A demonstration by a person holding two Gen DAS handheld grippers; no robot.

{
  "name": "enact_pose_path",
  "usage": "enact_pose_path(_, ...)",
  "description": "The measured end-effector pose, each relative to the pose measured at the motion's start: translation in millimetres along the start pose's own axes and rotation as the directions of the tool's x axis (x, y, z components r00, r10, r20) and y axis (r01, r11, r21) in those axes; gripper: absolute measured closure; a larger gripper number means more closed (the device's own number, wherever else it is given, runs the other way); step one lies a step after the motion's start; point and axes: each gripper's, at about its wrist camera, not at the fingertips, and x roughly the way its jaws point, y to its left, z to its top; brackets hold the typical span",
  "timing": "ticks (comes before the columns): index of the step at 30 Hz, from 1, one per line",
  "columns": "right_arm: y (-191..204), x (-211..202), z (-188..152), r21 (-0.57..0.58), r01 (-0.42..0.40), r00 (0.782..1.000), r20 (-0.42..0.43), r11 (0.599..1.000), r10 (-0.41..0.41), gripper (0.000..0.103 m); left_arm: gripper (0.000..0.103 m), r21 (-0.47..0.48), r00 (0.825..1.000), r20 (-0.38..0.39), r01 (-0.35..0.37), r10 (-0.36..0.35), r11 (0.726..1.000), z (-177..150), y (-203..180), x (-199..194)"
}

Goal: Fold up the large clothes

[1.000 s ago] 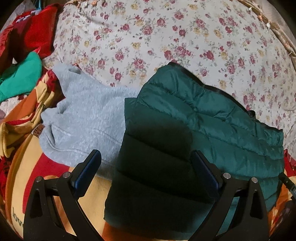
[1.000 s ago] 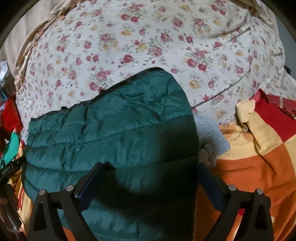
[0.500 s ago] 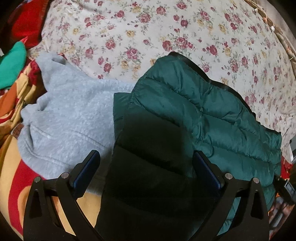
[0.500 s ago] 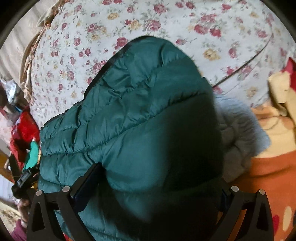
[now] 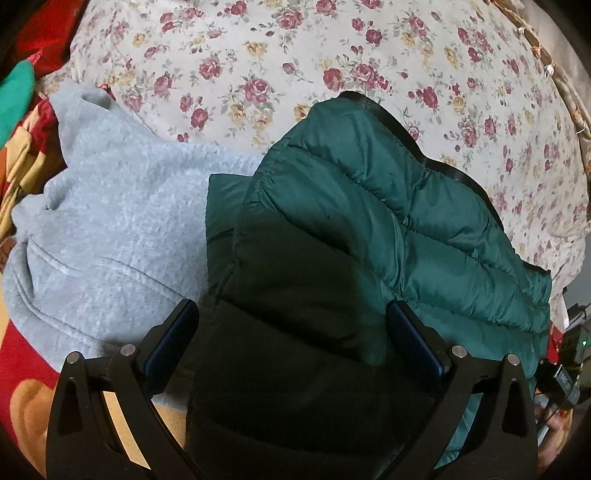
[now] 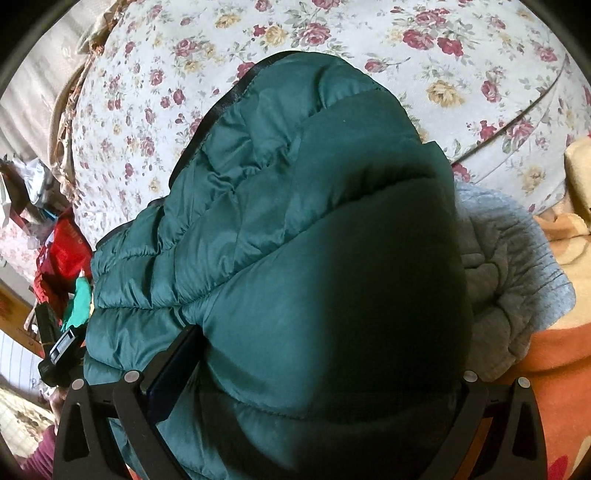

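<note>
A dark green quilted puffer jacket [image 5: 369, 229] lies folded on a bed spread with a floral sheet [image 5: 258, 59], its black-trimmed edge toward the far side of the bed and its near end in deep shadow. Partly under the jacket, on its left in the left wrist view, lies a light grey fleece sweatshirt [image 5: 110, 229], rumpled, with a seam line curving across it; in the right wrist view the same grey garment [image 6: 517, 266] pokes out from beneath the jacket's right side. Nearer than both garments, an orange, red and yellow patterned blanket [image 6: 554, 354] covers the near edge of the bed. The left gripper [image 5: 291, 343] hangs over the jacket's shadowed near end with its tongs spread wide, blue pads [image 5: 417, 343] facing inward and pinching nothing. The right gripper [image 6: 321, 373] stands equally wide apart above the jacket's bulging near fold, its right finger hidden behind the fabric. At the left edge of the bed sit red [image 5: 40, 33] and bright green cloths [image 5: 14, 96]. No brand, label or legible writing shows on any garment.
</note>
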Motion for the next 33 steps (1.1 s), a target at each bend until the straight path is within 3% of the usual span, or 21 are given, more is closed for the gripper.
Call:
enact_pose_path(23, 1.5, -4.2, -4.4, -0.011, 0.01, 1.0, 0.005, 1.0, -0.01, 0.0, 0.001, -0.078, 0.998, -0.032, 0.053, -0.056, 0.996, 0.3, -0.5, 6.8)
enact_pose_path(24, 5.9, -6.3, -5.4, -0.022, 0.016, 1.0, 0.009, 1.0, -0.016, 0.006, 0.002, -0.081, 0.997, -0.036, 0.06, -0.063, 0.995, 0.0, -0.4, 6.8)
enact_pose_path(26, 16.4, -14.5, -8.7, -0.058, 0.032, 0.999, 0.034, 0.998, -0.03, 0.019, 0.015, -0.082, 0.995, -0.035, 0.092, -0.095, 0.992, -1.1, -0.5, 4.6)
enact_pose_path(27, 19.8, -17.3, -9.5, -0.065, 0.024, 0.999, 0.036, 0.998, -0.021, 0.034, 0.019, -0.076, 0.994, -0.032, 0.1, -0.102, 0.992, -1.9, -1.9, 2.2)
enact_pose_path(28, 23.1, -21.8, -9.9, -0.067, 0.016, 0.999, 0.038, 0.998, -0.013, 0.042, 0.026, -0.062, 0.994, -0.025, 0.102, -0.103, 0.993, -2.9, -4.5, -1.3)
enact_pose_path(33, 33.2, -41.3, -10.2, -0.043, -0.017, 0.999, 0.042, 0.999, 0.019, 0.06, 0.058, 0.014, 0.996, -0.004, 0.092, -0.092, 0.996, -7.2, -14.8, -26.2)
